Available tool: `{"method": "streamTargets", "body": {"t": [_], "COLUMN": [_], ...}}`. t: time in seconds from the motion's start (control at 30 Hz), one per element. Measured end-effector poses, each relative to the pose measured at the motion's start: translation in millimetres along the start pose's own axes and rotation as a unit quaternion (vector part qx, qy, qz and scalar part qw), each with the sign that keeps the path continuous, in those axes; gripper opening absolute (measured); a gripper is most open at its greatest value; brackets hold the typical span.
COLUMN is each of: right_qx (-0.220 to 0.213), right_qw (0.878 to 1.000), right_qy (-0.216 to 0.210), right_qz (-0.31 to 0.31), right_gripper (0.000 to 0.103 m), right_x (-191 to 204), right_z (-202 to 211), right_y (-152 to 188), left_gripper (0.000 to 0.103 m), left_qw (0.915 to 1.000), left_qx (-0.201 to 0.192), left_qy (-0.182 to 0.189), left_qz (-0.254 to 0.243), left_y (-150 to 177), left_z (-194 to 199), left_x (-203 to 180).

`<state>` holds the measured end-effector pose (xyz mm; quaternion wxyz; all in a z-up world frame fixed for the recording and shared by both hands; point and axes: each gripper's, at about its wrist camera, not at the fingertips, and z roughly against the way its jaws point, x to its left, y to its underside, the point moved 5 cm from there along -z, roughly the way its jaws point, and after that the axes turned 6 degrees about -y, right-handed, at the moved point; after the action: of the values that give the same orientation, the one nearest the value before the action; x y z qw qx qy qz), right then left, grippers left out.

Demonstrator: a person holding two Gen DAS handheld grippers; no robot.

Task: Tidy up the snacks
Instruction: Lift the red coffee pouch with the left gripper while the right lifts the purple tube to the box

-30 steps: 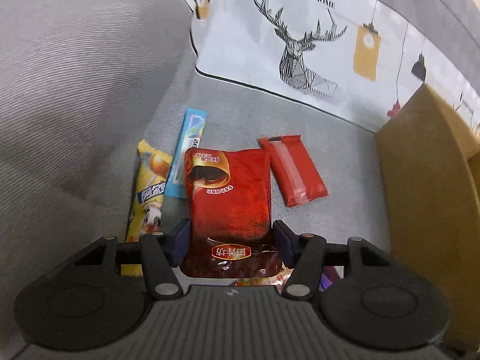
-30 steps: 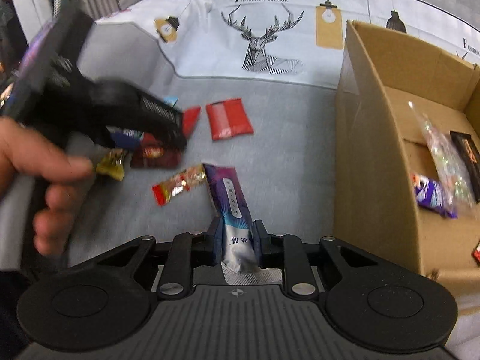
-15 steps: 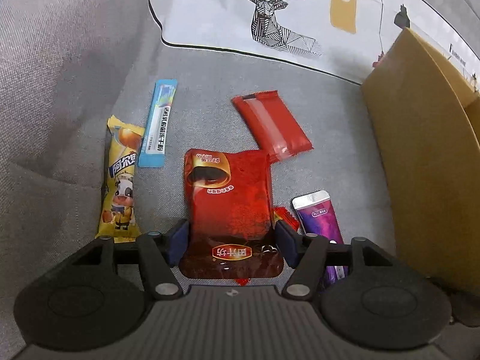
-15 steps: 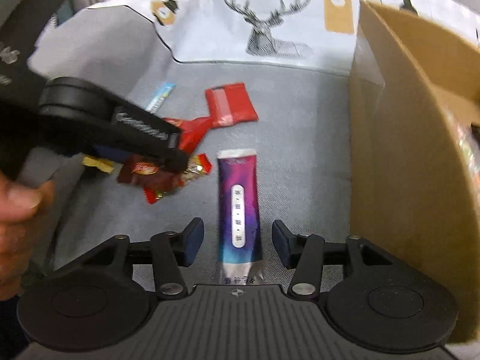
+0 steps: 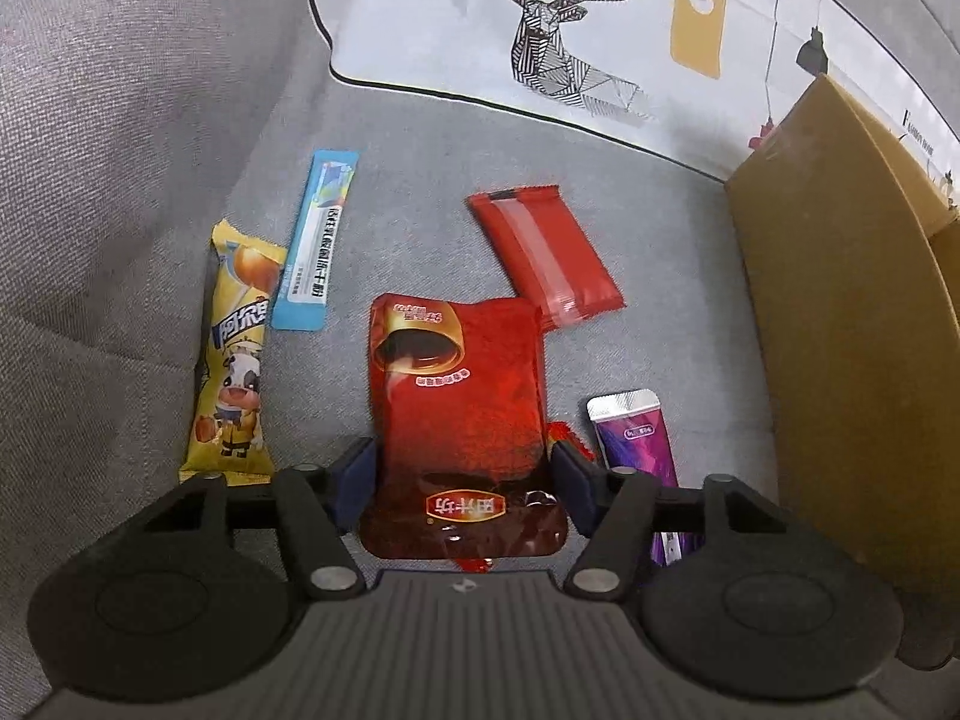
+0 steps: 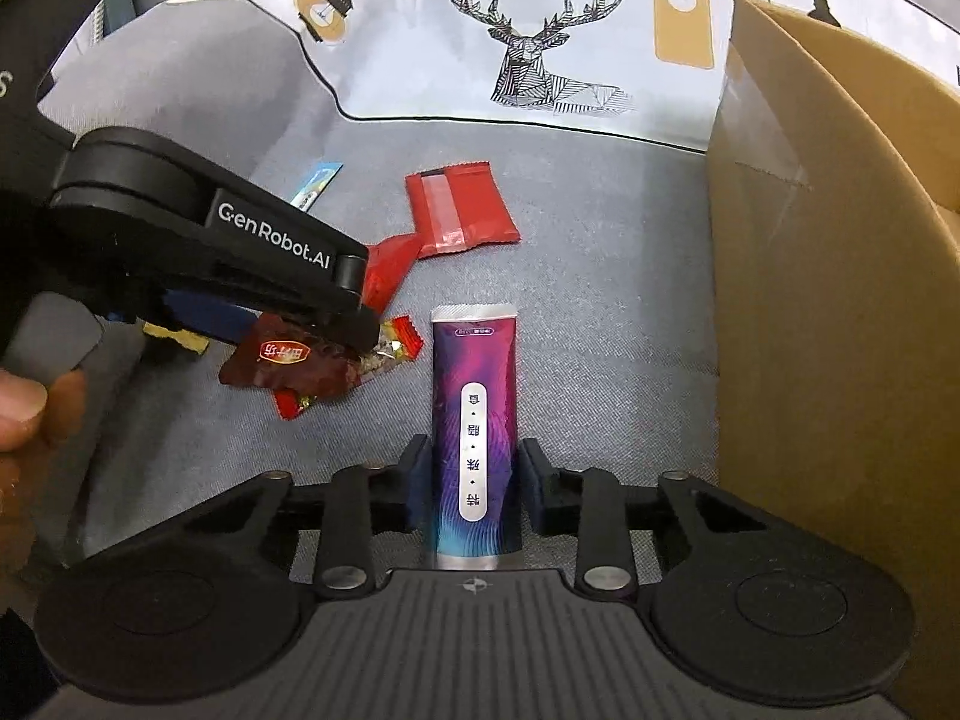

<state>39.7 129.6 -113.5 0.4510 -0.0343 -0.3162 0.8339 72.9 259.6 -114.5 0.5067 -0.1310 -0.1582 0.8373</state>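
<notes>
We see the left claw [image 5: 462, 474] clamped on a glossy dark-red foil pouch [image 5: 459, 396], flat and rectangular, its crinkled lower end between the blue finger pads [image 5: 354, 474]; in the right wrist view the pouch [image 6: 288, 360] hangs off the sofa seat under the black left gripper body. Under it lies a small red-ended candy wrapper [image 6: 384, 354] with a clear middle. The right claw [image 6: 474, 492] sits closed against the sides of a slim purple-magenta sachet [image 6: 474, 432] with silver crimped ends; whether it is lifted or lying flat on the seat, we cannot tell. Same sachet [image 5: 630, 438] shows just right of the pouch in the left view.

Loose on the grey woven sofa seat [image 5: 660, 240]: a red pillow-pack [image 5: 543, 255] with a clear seam strip, tilted, near the pouch's far corner; a thin light-blue stick pack [image 5: 315, 240]; a yellow cartoon-cow bar [image 5: 237, 354], touching the blue one's edge. A brown corrugated cardboard box [image 6: 828, 276] stands on the right, its wall near the sachet. Behind is a white deer-print cushion [image 6: 528, 42]. A bare thumb [image 6: 24, 408] shows at the left edge, gripping the left handle.
</notes>
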Motion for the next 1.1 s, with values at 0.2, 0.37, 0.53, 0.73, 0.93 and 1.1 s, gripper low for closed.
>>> {"method": "streamTargets", "body": {"t": [0.2,0.37,0.53,0.73,0.93,1.1], "right_qx": [-0.025,-0.039,-0.047,-0.061,-0.082,-0.106], "right_qw": [1.0,0.999,0.999,0.998,0.997,0.994], "right_qy": [0.002,0.003,0.0,-0.004,-0.006,-0.016], "right_qz": [-0.01,-0.013,-0.019,-0.018,-0.014,-0.004], "right_gripper": [0.03,0.03,0.03,0.03,0.03,0.03], "right_x": [-3,-7,-9,-7,-6,-3], "right_z": [7,12,15,20,28,40], "right_y": [-4,-8,-10,-14,-18,-25], "left_gripper": [0.066,0.066,0.066,0.066,0.066,0.066], "left_qw": [0.9996,0.999,0.9983,0.997,0.9958,0.994], "left_qx": [-0.022,-0.038,-0.052,-0.07,-0.083,-0.1], "left_qy": [0.004,-0.004,-0.013,-0.027,-0.033,-0.04], "left_qz": [0.014,0.024,0.023,0.021,0.022,0.02], "left_y": [-5,-10,-14,-18,-20,-22], "left_z": [7,10,13,16,20,25], "left_x": [1,5,6,8,8,6]}}
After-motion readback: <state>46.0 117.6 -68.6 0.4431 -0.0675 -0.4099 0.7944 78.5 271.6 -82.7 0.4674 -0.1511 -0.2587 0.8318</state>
